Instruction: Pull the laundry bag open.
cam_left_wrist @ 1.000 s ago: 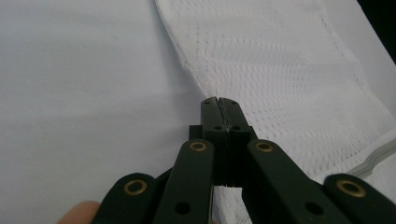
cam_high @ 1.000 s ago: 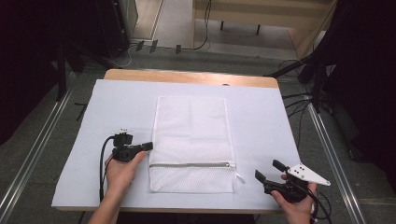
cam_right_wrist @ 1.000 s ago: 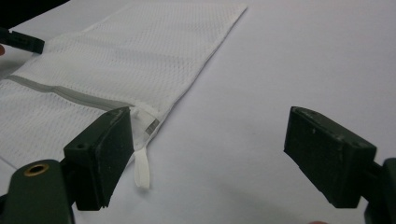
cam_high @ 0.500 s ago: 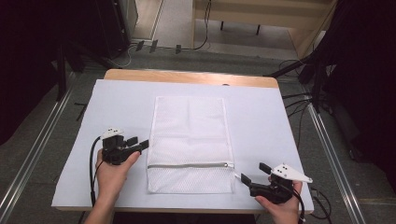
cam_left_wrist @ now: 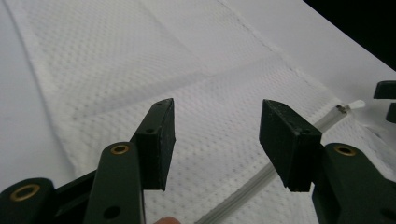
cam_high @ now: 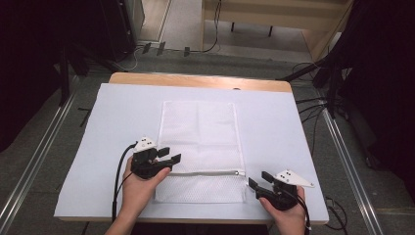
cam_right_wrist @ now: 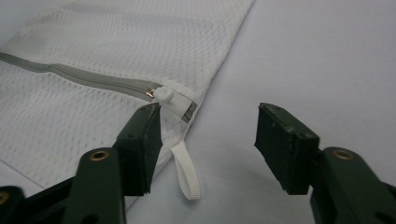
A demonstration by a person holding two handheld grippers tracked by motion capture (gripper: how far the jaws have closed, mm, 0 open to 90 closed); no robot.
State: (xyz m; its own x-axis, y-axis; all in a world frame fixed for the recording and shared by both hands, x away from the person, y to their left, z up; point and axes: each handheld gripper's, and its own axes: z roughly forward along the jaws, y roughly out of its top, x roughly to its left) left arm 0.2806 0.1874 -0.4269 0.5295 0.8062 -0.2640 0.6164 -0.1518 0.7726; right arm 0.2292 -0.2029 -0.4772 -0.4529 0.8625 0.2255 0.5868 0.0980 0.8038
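Observation:
A white mesh bag (cam_high: 198, 132) lies flat on the table, its grey zipper (cam_high: 205, 173) running across near the front. My left gripper (cam_high: 171, 154) hovers over the bag's left edge just above the zipper. Its jaws have just opened and stand apart over the mesh (cam_left_wrist: 140, 60) with nothing gripped (cam_left_wrist: 217, 128). My right gripper (cam_high: 258, 179) is at the zipper's right end. Its jaws (cam_right_wrist: 208, 135) have just been closing but are still open. The zipper pull (cam_right_wrist: 163, 94) and a white loop (cam_right_wrist: 187, 172) lie between them, beside the left jaw.
A white sheet (cam_high: 112, 117) covers the wooden table (cam_high: 195, 81). Bare sheet lies on both sides of the bag. Cables and metal rails (cam_high: 29, 161) run along the floor around the table. The right gripper's jaw tips (cam_left_wrist: 386, 98) show at the edge of the left gripper view.
The left gripper moved right onto the bag's left edge and went from shut to open. The right gripper slid left to the zipper's end and its jaws narrowed.

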